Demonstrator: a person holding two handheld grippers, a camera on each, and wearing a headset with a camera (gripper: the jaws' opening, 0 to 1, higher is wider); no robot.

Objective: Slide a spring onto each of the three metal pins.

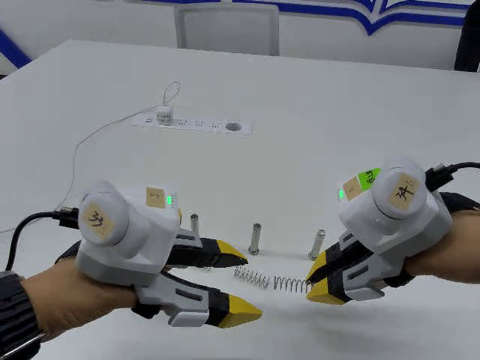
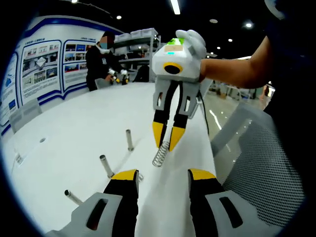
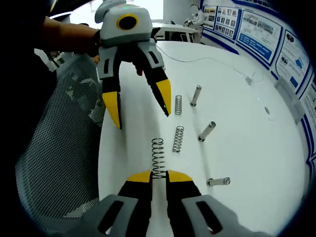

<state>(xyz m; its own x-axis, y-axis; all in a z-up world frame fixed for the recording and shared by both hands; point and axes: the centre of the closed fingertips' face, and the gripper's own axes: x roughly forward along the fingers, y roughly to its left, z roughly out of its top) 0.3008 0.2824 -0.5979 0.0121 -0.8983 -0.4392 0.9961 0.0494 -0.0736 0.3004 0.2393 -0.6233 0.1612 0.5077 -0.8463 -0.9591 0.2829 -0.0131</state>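
Looking at the head view, we find the right gripper (image 1: 309, 289) at lower right pinching one end of a spring (image 1: 292, 283) that lies flat, its length running left. The nearest pin (image 1: 317, 244) stands upright just above it. The left gripper (image 1: 251, 285) gapes wide, empty. In the left gripper view the spring (image 2: 159, 155) juts down at centre from the right jaws. In the right gripper view it points straight up the frame, with the pins (image 3: 206, 131) off to the right.

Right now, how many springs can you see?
3. One spring is pinched in the right gripper; a second spring lies beside the middle pin; a third spring lies by the left gripper.
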